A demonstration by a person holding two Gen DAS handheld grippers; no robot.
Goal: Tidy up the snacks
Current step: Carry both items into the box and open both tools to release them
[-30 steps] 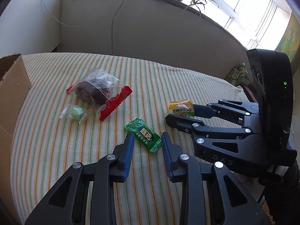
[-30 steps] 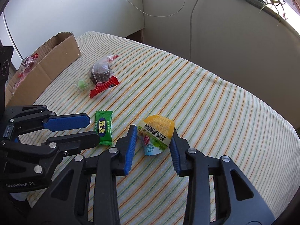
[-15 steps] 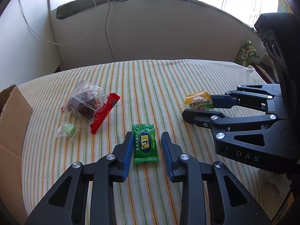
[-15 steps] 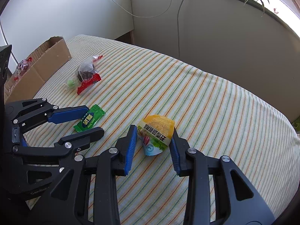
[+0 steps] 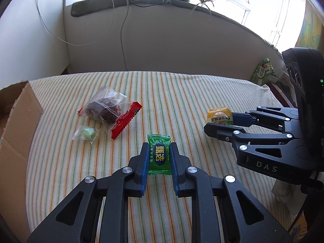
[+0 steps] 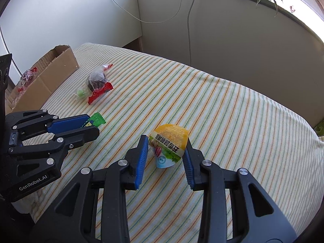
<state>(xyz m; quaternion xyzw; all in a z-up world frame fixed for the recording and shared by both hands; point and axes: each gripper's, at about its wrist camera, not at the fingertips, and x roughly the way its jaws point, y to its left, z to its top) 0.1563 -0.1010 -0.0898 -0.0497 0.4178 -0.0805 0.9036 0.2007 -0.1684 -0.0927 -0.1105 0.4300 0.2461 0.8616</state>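
Left gripper (image 5: 159,151) clamped on flat green foil candy packet (image 5: 159,155), long axis along fingers; brown cardboard box (image 5: 14,125) far left of it. Right gripper (image 6: 165,148) straddles yellow sealed snack cup (image 6: 169,147), seemingly not yet gripping.

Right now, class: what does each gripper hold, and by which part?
Left gripper pinches the green candy by its long sides. Right gripper only brackets the yellow packet, still open.

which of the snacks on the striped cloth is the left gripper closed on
The green candy packet, pinched between the left gripper's jaws; the other snacks lie apart from it.
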